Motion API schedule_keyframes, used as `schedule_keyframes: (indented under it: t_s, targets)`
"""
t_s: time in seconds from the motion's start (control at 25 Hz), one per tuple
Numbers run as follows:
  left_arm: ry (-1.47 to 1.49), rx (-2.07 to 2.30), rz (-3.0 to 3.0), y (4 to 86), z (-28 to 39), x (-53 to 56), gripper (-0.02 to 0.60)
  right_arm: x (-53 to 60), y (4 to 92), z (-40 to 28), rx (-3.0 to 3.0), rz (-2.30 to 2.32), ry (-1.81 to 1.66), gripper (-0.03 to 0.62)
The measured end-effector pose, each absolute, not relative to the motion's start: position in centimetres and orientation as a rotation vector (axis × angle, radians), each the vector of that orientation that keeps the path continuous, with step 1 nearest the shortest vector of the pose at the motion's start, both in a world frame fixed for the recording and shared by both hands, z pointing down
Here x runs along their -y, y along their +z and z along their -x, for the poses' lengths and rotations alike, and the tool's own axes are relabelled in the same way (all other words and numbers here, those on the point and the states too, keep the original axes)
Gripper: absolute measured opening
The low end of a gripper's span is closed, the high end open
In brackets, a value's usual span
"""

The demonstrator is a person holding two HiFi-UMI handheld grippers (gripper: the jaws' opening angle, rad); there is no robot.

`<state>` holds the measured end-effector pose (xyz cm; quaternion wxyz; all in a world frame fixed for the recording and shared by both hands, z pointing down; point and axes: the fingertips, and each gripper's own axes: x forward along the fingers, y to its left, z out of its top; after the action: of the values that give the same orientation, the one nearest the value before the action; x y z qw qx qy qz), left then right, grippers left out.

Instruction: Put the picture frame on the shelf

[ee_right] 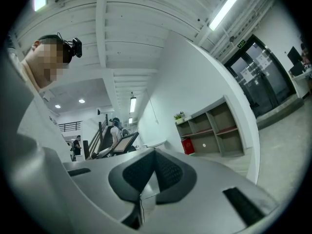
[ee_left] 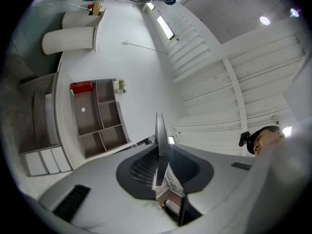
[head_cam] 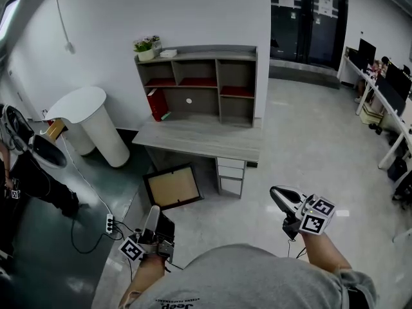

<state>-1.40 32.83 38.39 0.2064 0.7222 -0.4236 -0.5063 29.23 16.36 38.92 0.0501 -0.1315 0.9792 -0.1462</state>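
Note:
The picture frame [head_cam: 172, 187], black-rimmed with a tan backing, hangs tilted above the floor in front of the desk. My left gripper [head_cam: 153, 216] is shut on its lower edge. In the left gripper view the frame [ee_left: 159, 128] shows edge-on as a thin dark strip pinched between the pads of the left gripper [ee_left: 161, 156]. The grey shelf [head_cam: 199, 82] stands on the desk top [head_cam: 199, 138] against the wall; it also shows as the shelf [ee_left: 97, 116] and the shelf [ee_right: 209, 130]. My right gripper [head_cam: 277, 194] hovers at the right, shut and holding nothing, its pads [ee_right: 155, 165] together.
A red binder [head_cam: 158, 103] and a potted plant [head_cam: 146, 46] are on the shelf. Drawers [head_cam: 230, 176] sit under the desk. A white round stand [head_cam: 96, 124] is at the left, a power strip [head_cam: 111, 224] with cable lies on the floor, and office desks [head_cam: 386, 95] stand far right.

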Motion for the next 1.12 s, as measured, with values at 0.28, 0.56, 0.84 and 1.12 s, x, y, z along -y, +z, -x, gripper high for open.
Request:
schedule_keyframes:
  t_s: [0.28,0.56,0.84,1.12]
  targets:
    - [-1.387,1.158,-2.027,38.1,-0.2,-31.6,0.084,-15.6,38.4,-30.7,-2.971,0.446,-0.417,0.005]
    - [-1.38,1.141,-2.038,37.9,-2.4,-30.3,0.084,-15.1,38.2,-33.3,-2.964,0.464,-0.39,0.008]
    - [-1.38,1.128,-2.043,37.7,-6.2,-29.0,0.084,-14.7,37.8,-36.7,-2.985,0.457,-0.343,0.008]
    - [-1.376,1.097,-2.044,37.6,-11.0,-27.5,0.084,-14.2,36.5,-40.2,-3.022,0.451,-0.203,0.008]
